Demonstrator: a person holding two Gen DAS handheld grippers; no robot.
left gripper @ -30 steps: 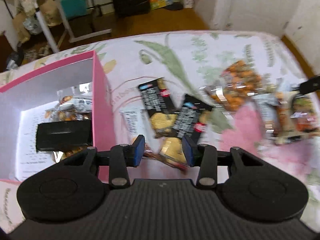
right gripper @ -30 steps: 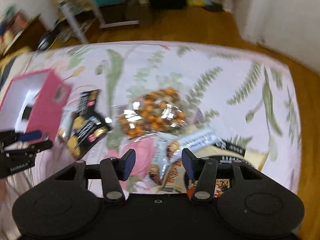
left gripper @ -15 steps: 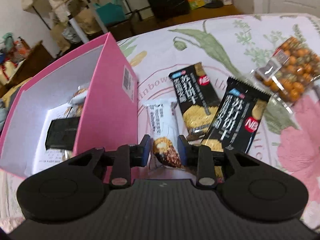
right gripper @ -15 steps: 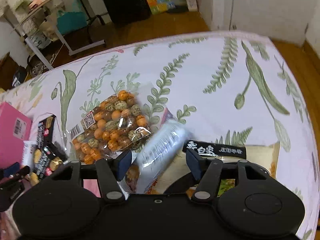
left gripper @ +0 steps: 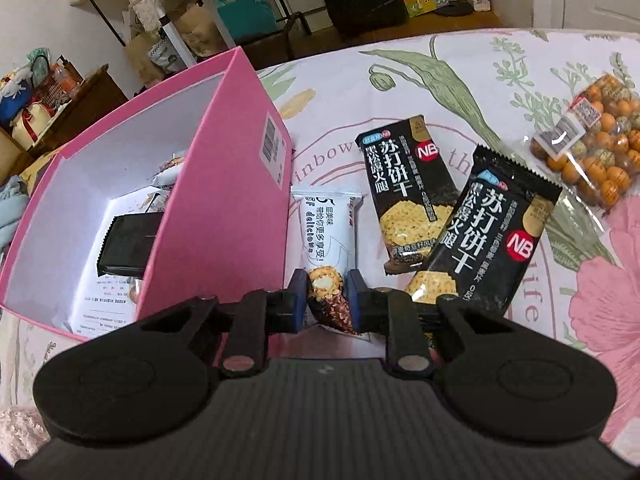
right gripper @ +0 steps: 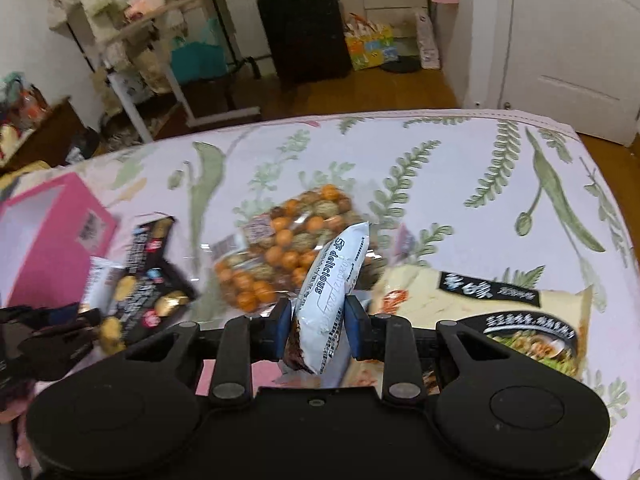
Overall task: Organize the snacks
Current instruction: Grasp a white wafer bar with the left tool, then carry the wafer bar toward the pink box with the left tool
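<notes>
In your left wrist view, your left gripper is clamped on the near end of a white wafer packet lying just right of the pink box, which already holds a few snacks; two black cracker packets wait on the cloth. In your right wrist view, your right gripper pinches another white packet, tilted up; the nut bag and noodle pack remain unpacked.

Pink box open on top, cracker packets crowding beside (touching, overlapping)
</notes>
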